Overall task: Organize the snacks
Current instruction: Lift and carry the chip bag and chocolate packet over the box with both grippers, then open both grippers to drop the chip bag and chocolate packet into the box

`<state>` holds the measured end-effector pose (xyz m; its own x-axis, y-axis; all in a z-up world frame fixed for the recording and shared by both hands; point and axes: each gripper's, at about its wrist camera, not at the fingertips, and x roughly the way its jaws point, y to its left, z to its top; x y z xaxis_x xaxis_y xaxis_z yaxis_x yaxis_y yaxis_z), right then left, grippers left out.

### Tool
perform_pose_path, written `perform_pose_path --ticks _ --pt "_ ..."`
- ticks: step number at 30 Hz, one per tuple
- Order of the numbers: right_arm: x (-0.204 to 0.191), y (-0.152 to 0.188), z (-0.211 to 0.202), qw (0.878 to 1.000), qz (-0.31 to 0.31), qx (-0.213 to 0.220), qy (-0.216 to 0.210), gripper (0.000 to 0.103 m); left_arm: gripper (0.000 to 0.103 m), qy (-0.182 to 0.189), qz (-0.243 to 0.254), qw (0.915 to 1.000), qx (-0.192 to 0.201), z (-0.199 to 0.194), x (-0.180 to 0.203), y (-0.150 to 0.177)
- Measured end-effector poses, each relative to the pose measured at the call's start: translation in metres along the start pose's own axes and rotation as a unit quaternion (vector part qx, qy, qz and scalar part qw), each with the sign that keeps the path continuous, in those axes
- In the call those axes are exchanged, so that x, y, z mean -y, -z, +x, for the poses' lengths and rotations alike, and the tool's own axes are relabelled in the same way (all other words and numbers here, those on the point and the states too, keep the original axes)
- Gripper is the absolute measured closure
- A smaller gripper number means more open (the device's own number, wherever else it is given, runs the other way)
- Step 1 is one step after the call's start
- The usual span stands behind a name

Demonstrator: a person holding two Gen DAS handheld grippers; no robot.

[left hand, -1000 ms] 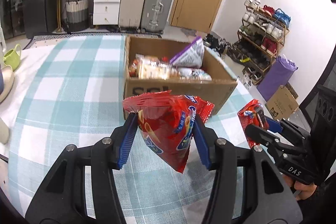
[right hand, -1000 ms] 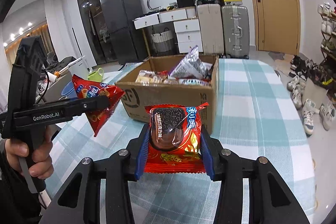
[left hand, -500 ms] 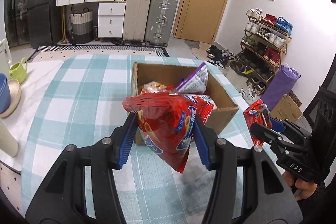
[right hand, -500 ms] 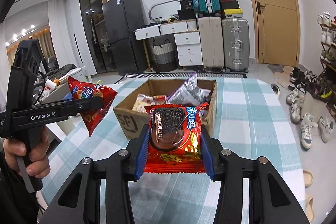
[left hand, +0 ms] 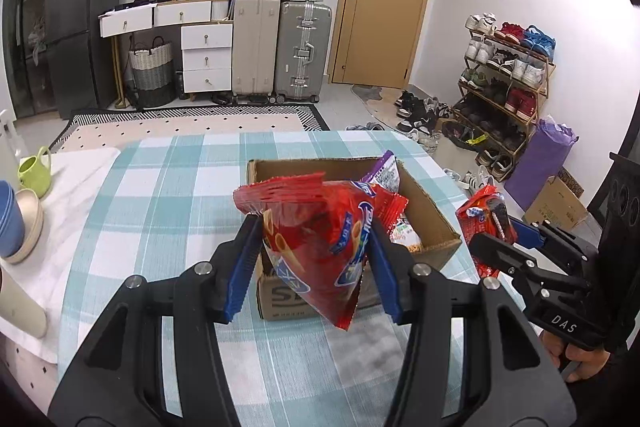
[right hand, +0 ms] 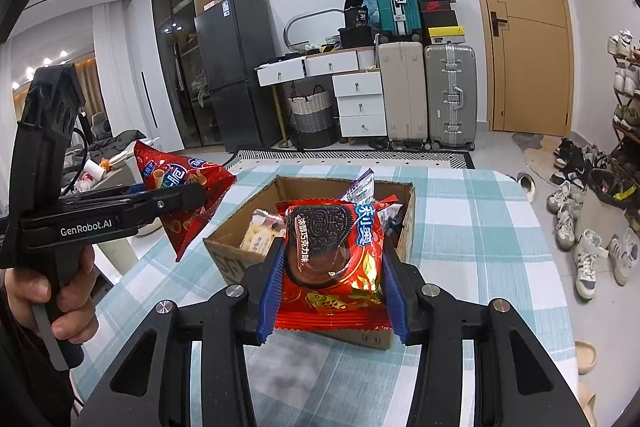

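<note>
My left gripper (left hand: 314,259) is shut on a red snack bag (left hand: 316,243) with biscuit sticks printed on it, held in the air in front of the cardboard box (left hand: 432,223). My right gripper (right hand: 334,287) is shut on a red cookie packet (right hand: 332,259), held above the box (right hand: 224,247). The box holds several snack packs, among them a purple-and-white bag (left hand: 386,173). In the right wrist view my left gripper (right hand: 176,199) and its red bag (right hand: 180,195) are at the left. In the left wrist view my right gripper (left hand: 496,239) and its packet (left hand: 484,211) are at the right.
The box stands on a table with a teal checked cloth (left hand: 160,211). A green watering can (left hand: 34,173) and stacked bowls (left hand: 16,223) sit at the table's left. Suitcases (left hand: 304,51), drawers and a shoe rack (left hand: 508,83) stand beyond.
Both grippers have risen with their snacks still held; the box now appears lower and farther in both views, and more of the room shows.
</note>
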<state>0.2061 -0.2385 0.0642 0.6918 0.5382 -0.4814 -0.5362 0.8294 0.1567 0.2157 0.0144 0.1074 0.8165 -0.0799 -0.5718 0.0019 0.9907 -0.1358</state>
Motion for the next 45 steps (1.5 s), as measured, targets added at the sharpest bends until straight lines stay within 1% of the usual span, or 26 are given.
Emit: perform_pose_path --ticks 10,18,26,34,45 --pt "0.01 -0.011 0.014 1.0 -0.001 -0.001 -0.001 0.058 0.053 -0.002 0.007 1.0 0.0 0.016 0.007 -0.016" --pt "0.014 -0.016 0.029 1.0 -0.004 -0.01 -0.006 0.058 0.053 -0.016 0.01 0.9998 -0.002 0.03 0.002 -0.029" --pt "0.012 -0.017 0.054 0.999 -0.011 -0.028 -0.02 0.058 0.053 -0.029 0.013 0.9993 -0.019 0.061 -0.004 -0.037" --pt "0.01 -0.014 0.083 0.998 -0.015 -0.055 -0.03 0.058 0.053 -0.032 0.019 0.9988 -0.032 0.099 -0.005 -0.04" --pt "0.007 -0.014 0.108 0.996 -0.027 -0.082 -0.031 0.058 0.053 -0.036 0.039 0.9975 -0.046 0.153 -0.001 -0.04"
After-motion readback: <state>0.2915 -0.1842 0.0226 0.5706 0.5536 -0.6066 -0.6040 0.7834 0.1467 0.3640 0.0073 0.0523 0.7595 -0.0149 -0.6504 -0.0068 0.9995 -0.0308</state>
